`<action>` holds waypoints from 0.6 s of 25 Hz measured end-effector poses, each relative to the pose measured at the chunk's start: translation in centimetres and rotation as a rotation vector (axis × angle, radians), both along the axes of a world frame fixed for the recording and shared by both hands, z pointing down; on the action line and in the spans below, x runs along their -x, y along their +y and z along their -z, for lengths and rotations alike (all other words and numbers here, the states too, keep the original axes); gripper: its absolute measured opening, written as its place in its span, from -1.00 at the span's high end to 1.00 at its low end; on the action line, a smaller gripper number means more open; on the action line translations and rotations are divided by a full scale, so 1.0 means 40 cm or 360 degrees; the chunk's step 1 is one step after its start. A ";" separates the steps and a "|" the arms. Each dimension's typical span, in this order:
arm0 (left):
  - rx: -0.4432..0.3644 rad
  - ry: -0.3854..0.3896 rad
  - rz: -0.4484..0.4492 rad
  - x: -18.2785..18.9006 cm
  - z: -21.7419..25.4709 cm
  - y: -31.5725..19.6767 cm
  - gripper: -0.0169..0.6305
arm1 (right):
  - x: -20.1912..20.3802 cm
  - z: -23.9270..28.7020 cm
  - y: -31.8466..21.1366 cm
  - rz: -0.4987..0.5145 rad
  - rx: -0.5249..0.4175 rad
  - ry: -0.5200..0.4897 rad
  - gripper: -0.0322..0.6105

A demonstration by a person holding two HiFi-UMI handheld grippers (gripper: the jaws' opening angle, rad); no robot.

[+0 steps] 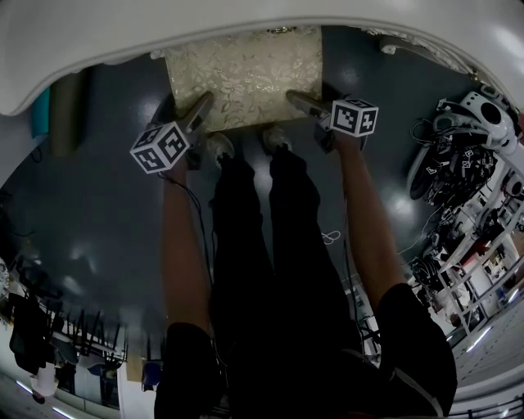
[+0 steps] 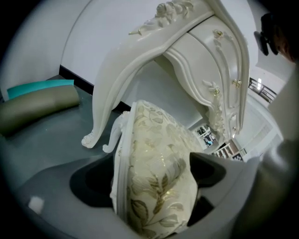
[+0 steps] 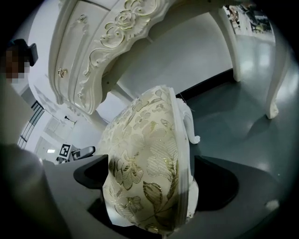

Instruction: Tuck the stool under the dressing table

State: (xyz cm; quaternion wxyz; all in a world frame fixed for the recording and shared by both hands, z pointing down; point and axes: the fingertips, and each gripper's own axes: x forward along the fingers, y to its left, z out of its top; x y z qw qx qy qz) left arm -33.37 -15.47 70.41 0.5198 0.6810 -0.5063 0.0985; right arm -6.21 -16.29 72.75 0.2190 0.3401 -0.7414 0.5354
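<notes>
A stool [image 1: 246, 78] with a cream and gold floral cushion stands on the dark floor, its far part under the white dressing table [image 1: 246, 24]. My left gripper [image 1: 196, 114] grips the stool's near left corner, and my right gripper [image 1: 301, 102] grips the near right corner. In the left gripper view the cushion [image 2: 154, 172] fills the space between the jaws of the left gripper [image 2: 152, 186]. The right gripper view shows the cushion [image 3: 149, 172] clamped by the right gripper [image 3: 149, 186]. The table's carved apron [image 3: 117, 28] and curved legs [image 2: 100, 116] rise just beyond.
The person's legs and shoes [image 1: 250, 143] stand right behind the stool. A teal and olive bolster [image 2: 39, 100] lies on the floor to the left. Cluttered shelves with cables and gear [image 1: 467, 164] line the right side. A white table leg [image 3: 273, 70] stands at the right.
</notes>
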 end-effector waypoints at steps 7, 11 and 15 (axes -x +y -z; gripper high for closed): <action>-0.0037 -0.0181 -0.0064 0.024 0.059 0.017 -0.47 | -0.042 0.063 0.014 -0.0004 -0.0117 0.0249 -0.88; -0.0095 -0.0196 -0.0059 0.033 0.114 0.013 -0.23 | -0.046 0.143 0.009 -0.0093 -0.0259 0.0344 -0.47; -0.0187 -0.0310 -0.0035 0.055 0.186 0.019 0.29 | -0.031 0.232 0.017 -0.0187 -0.0360 0.0419 0.13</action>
